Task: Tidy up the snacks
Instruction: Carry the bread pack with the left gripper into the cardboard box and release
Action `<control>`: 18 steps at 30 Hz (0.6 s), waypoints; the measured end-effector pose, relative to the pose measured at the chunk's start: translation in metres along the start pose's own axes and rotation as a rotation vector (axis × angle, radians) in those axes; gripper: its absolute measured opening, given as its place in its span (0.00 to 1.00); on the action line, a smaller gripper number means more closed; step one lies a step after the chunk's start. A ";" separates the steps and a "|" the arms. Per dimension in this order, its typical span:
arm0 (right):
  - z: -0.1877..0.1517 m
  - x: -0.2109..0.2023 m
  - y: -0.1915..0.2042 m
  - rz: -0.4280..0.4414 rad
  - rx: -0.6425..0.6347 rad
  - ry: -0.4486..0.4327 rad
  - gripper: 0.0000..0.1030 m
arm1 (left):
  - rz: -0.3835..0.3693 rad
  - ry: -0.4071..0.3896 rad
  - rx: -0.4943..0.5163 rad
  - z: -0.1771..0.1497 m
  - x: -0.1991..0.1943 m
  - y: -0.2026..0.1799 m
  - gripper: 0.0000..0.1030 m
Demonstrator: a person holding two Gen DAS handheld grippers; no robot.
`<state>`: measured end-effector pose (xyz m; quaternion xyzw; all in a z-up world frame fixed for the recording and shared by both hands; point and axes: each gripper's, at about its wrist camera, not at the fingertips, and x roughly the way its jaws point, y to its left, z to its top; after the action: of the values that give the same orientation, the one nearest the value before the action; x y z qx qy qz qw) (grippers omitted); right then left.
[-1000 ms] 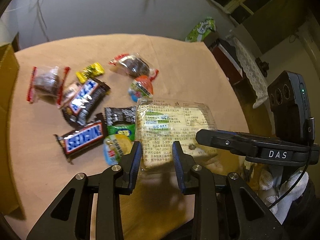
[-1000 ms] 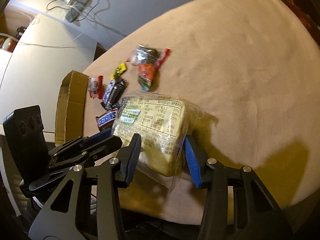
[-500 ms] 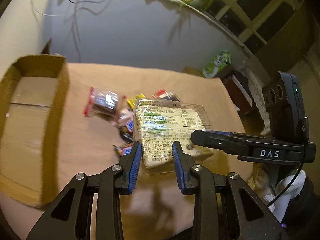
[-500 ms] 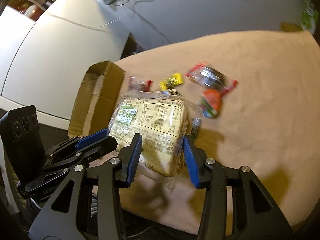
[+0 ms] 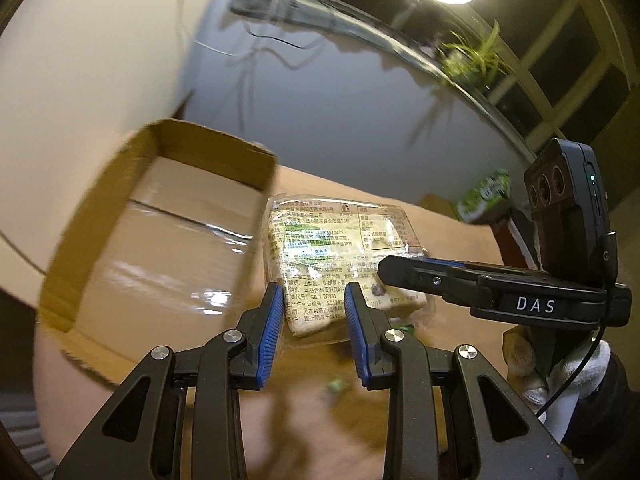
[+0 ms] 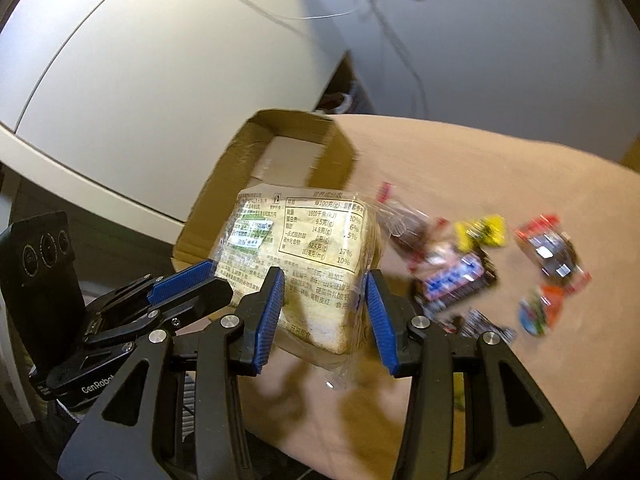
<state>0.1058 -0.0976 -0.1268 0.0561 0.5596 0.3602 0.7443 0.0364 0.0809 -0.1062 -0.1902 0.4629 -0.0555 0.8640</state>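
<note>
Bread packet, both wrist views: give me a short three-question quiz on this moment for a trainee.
1. True or false: the bread packet lies inside the cardboard box.
2. What grips the packet? A) the left tool only; B) the right tool only; C) both.
3. Fill in: in the right wrist view, the small snacks lie on the table to the packet's ____.

Key: 1 false, it is held up beside the box; 2 C; 3 right.

Glossy clear-plastic bread wrapper (image 6: 304, 248), matt cardboard box (image 5: 168, 236)
</note>
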 end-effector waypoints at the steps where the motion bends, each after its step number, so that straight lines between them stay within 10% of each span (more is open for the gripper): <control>1: 0.002 0.003 0.005 0.005 -0.011 0.003 0.43 | 0.012 -0.009 -0.014 0.000 -0.003 0.007 0.28; 18: 0.034 0.079 0.081 0.057 -0.192 0.115 0.43 | 0.149 -0.026 -0.144 -0.005 -0.026 0.089 0.28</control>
<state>0.1059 0.0204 -0.1377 -0.0204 0.5626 0.4359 0.7022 0.0099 0.1684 -0.1221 -0.2174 0.4674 0.0449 0.8557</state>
